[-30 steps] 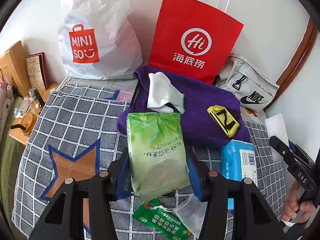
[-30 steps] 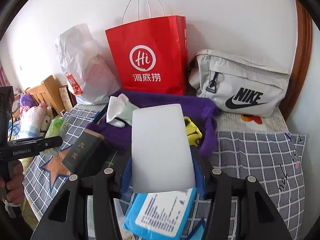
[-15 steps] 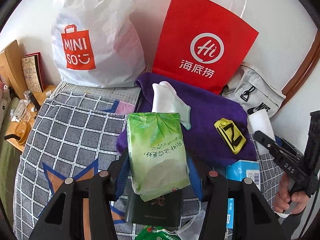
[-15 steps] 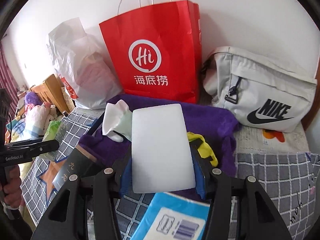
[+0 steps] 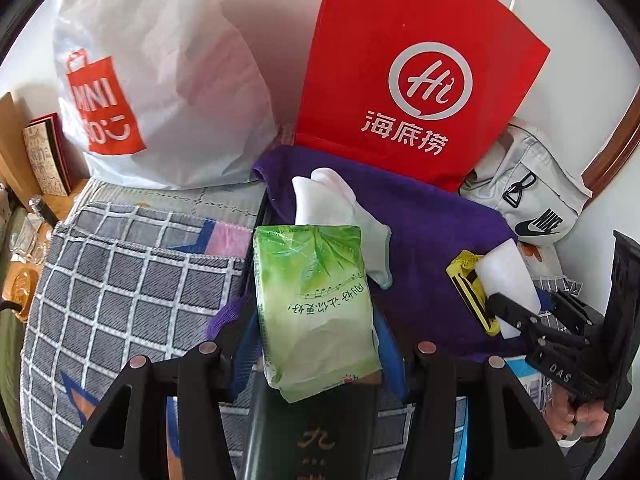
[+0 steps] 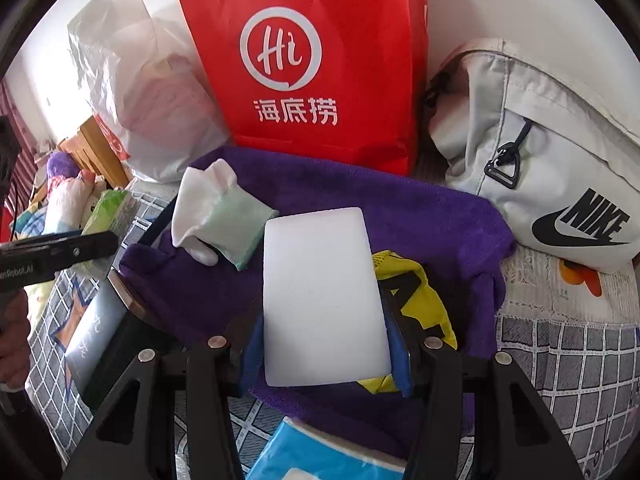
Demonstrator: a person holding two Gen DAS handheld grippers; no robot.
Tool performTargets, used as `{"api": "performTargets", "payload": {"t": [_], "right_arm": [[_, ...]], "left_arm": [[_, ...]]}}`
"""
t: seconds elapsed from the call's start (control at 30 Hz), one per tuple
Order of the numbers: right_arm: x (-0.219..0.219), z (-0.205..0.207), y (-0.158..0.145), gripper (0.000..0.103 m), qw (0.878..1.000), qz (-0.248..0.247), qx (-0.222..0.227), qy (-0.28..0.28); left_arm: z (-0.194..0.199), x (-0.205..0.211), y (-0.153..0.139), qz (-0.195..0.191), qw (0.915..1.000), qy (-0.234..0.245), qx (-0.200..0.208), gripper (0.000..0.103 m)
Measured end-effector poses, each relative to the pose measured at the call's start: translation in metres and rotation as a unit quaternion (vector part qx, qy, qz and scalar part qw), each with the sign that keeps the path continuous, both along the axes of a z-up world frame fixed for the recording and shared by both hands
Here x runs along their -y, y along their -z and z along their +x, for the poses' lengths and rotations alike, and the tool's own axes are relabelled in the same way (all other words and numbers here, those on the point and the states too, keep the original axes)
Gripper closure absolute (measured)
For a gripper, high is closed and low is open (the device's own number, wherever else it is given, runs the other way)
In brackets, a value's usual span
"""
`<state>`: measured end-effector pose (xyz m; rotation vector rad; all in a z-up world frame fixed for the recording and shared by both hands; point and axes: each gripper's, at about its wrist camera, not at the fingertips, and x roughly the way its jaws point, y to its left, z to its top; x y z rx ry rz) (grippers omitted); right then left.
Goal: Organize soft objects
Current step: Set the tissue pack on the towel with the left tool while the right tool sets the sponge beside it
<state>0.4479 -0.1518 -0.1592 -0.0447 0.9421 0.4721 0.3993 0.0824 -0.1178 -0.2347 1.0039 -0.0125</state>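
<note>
left gripper [image 5: 316, 344]: jaws part-open, clamped on both sides of the green tissue pack [image 5: 314, 304]; pack sticks out forward between the blue pads, held up over the near edge of the purple towel [image 5: 424, 240]
right gripper [image 6: 326, 344]: jaws part-open, clamped on the white sponge block [image 6: 324, 300], block stands out flat between the pads, over the purple towel; seen from the left wrist view off to the right, with a hand [image 5: 580, 420] on its handle
dark box [image 5: 312, 436]: just below the left gripper, gold characters on top, lying on the bedspread
blue tissue pack [image 6: 320, 456]: at the bottom of the right wrist view, under the right gripper, partly on the towel's near edge
checked bedspread [image 5: 120, 288]: grey-white grid, orange star with blue outline at lower left
yellow-black item [image 6: 420, 296]: on the purple towel, right next to the sponge block, partly hidden behind it; cannot tell what it is
white-and-mint socks [image 6: 216, 212]: folded, lying on the towel's left part, beyond both held items
purple towel: spread across mid-bed, its far edge touching the red bag
red paper bag [image 6: 320, 60]: upright against the wall, white Hi logo
white Miniso plastic bag [image 5: 160, 80]: left of the red bag, touching it
grey Nike bag [image 6: 540, 152]: right of the red bag, against the wall
wooden nightstand [image 5: 24, 184]: far left, cluttered
</note>
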Motion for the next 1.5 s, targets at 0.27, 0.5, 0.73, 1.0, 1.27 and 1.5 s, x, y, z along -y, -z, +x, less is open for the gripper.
{"api": "performTargets", "payload": {"t": [0.27,0.5,0.73,1.0,1.27,1.5], "right_arm": [[-0.003,0.013,0.015,0.051,1.000,-0.014,-0.015,0.000],[-0.008,0.019,0.028,0.051,0.999,-0.023,-0.033,-0.013],[-0.007,0.024,0.035,0.039,0.999,-0.012,-0.051,-0.016],[-0.003,0.016,0.026,0.024,1.000,-0.019,-0.025,0.004],[0.000,-0.010,0.001,0.023,1.000,-0.014,0.003,0.011],[-0.003,-0.066,-0.024,0.024,1.000,0.006,0.014,0.005]], "left_arm": [[0.033,0.007,0.018,-0.012,0.9995,0.014,-0.024,0.052],[0.049,0.010,0.033,-0.016,0.9986,0.015,-0.048,0.052],[0.057,0.013,0.039,-0.022,0.9976,0.021,-0.063,0.050],[0.053,0.014,0.037,-0.018,0.9970,0.017,-0.073,0.039],[0.026,-0.001,0.012,-0.022,0.9984,0.005,-0.051,0.039],[-0.024,-0.016,-0.014,-0.014,0.9996,-0.007,-0.024,0.039]]}}
